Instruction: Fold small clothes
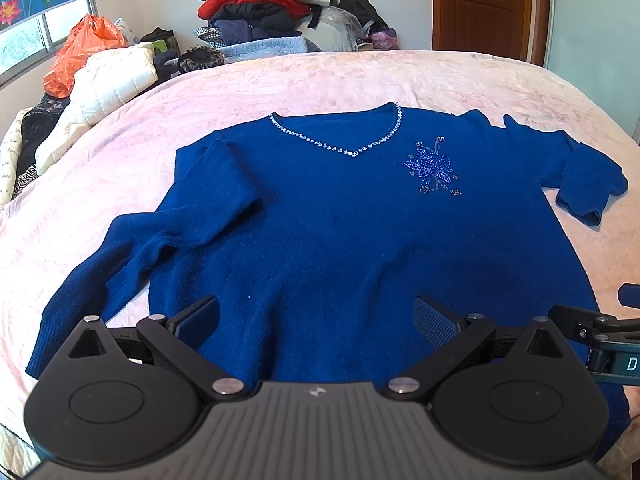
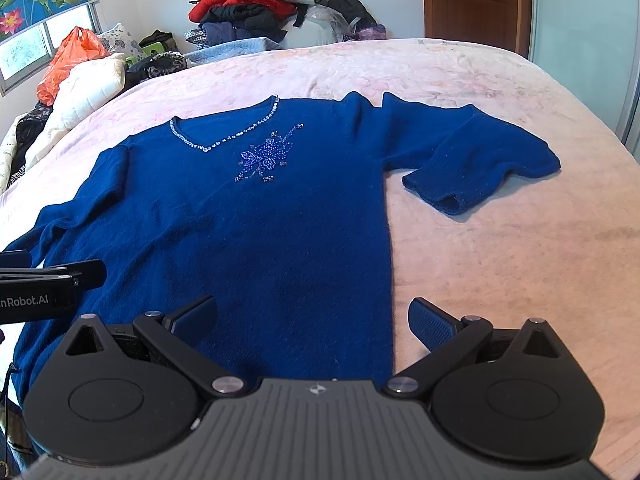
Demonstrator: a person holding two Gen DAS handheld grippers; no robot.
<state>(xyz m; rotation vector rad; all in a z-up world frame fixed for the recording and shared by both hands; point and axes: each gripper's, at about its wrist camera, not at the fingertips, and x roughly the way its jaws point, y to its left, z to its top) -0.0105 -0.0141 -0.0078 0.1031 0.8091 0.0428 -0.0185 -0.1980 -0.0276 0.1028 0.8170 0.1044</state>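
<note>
A royal blue V-neck sweater (image 1: 320,232) (image 2: 240,220) lies front up on the pink bedspread, with a rhinestone neckline and a beaded flower on the chest. Its left sleeve (image 1: 120,256) trails toward the near left; its right sleeve (image 2: 472,160) bends back on itself. My left gripper (image 1: 316,316) hovers open over the sweater's hem with nothing between its fingers. My right gripper (image 2: 314,318) is open above the hem's right edge, one finger over the sweater and one over the bedspread. Each gripper shows at the edge of the other's view.
The pink bedspread (image 1: 460,80) (image 2: 500,260) stretches bare to the right and behind the sweater. A heap of clothes (image 1: 264,12) sits past the far edge. A white quilt (image 1: 108,88) and an orange bag (image 1: 80,52) lie at the left. A wooden door (image 1: 480,4) stands at back right.
</note>
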